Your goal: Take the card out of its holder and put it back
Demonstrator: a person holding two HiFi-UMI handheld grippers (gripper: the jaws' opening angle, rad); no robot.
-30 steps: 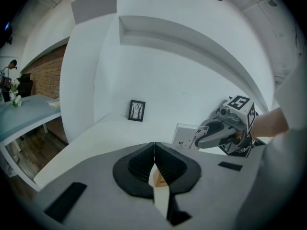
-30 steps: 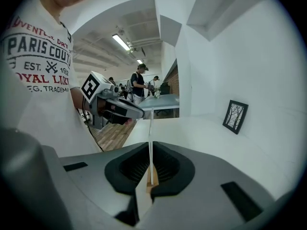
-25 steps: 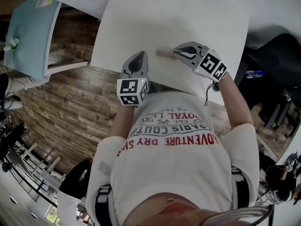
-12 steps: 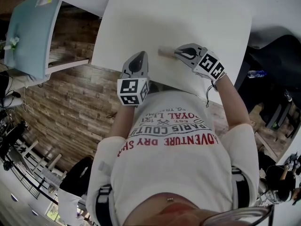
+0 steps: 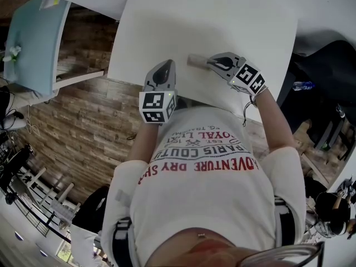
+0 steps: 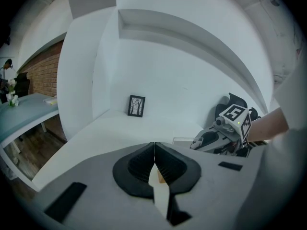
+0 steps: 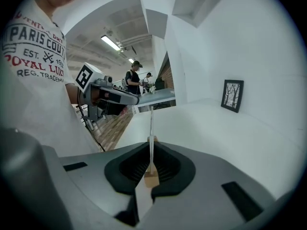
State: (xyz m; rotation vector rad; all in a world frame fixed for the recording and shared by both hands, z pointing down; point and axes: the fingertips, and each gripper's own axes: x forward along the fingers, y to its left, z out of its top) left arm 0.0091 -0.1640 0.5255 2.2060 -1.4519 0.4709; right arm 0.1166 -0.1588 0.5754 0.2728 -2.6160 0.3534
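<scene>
A tan wooden card holder (image 5: 196,61) lies on the white table (image 5: 222,15) near its front edge. My right gripper (image 5: 211,63) points left at it and is shut on the thin card (image 7: 151,128), which shows edge-on and upright between the jaws. A bit of the holder's wood (image 7: 152,179) shows under the card; I cannot tell whether the card sits in the slot. In the left gripper view the card and holder (image 6: 184,141) show as a pale strip in front of the right gripper (image 6: 211,140). My left gripper (image 5: 164,67) hovers at the table's front edge, shut and empty (image 6: 154,145).
A small black-framed picture (image 6: 137,106) (image 7: 233,95) leans against the white back wall. Wood floor lies beyond the table's left edge, with a pale blue table (image 5: 33,38) further left. A water bottle (image 5: 303,86) lies off to the right. People (image 7: 133,78) stand far behind.
Almost nothing: both grippers hold their places, and the right one stays shut on the card at the holder.
</scene>
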